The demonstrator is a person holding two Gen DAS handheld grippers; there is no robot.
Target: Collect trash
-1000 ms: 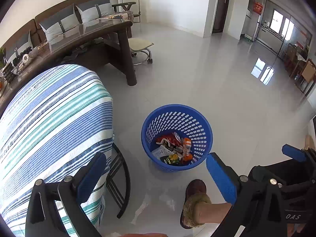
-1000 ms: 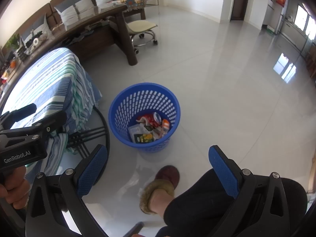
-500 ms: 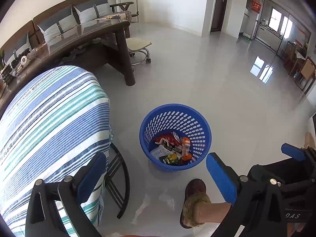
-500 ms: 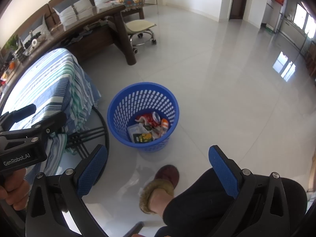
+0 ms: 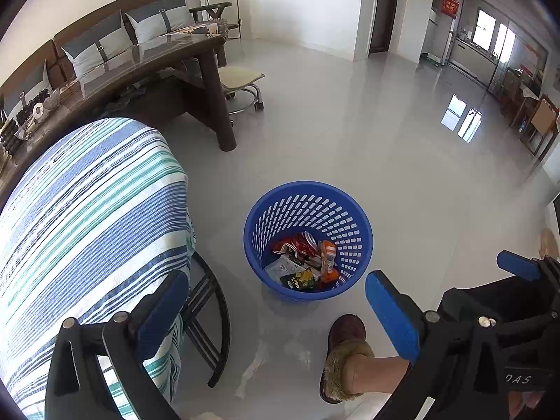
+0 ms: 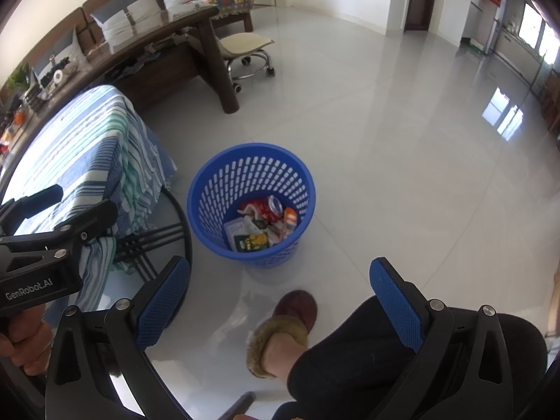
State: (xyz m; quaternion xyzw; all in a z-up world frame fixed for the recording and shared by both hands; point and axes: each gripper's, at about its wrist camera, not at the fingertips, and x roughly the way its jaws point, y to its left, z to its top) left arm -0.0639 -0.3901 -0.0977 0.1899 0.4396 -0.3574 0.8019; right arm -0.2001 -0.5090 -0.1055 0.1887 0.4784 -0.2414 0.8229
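Left wrist: left gripper [image 5: 273, 311] spread wide, empty, held above the floor; trash [image 5: 303, 262] already sits in the blue basket [image 5: 360, 224] beside the striped-cloth table [image 5: 87, 210]. Right wrist: right gripper [image 6: 280, 297] likewise released and empty over the basket [image 6: 210, 182], probably because nothing is left to carry.

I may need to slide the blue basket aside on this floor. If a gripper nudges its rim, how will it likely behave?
The blue basket looks like thin perforated plastic holding only a few wrappers, so it is probably light. On the glossy floor it would likely slide easily. Being tall with a narrower base, a push at the rim might tip it; lower seems safer.
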